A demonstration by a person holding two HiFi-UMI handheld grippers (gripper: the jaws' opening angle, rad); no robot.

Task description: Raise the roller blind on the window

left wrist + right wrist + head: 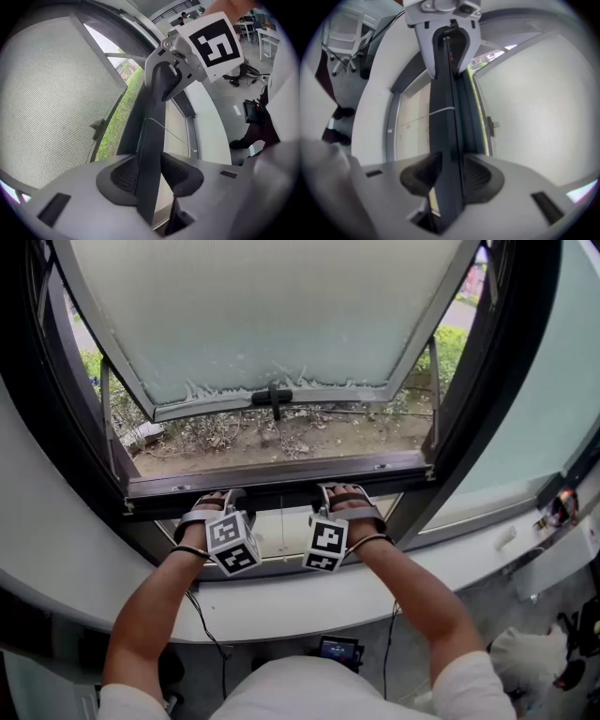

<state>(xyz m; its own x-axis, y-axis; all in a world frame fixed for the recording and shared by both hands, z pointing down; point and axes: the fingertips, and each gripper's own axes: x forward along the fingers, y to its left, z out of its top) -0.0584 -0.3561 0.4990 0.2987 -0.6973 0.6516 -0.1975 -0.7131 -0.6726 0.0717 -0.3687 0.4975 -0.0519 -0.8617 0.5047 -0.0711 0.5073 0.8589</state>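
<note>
At lower centre, the left tongs (214,502) clench the blind's dark bottom bar (281,497). The right tongs (340,497) clench it alongside.

I count two grippers at the lower middle of the frame, the left gripper (214,502) and the right gripper (339,495), and two marker cubes (232,543). There is one dark blind bar (281,495), and one open window sash (272,315) with a single handle (273,399) up top. I also see two forearms (150,615).
</note>
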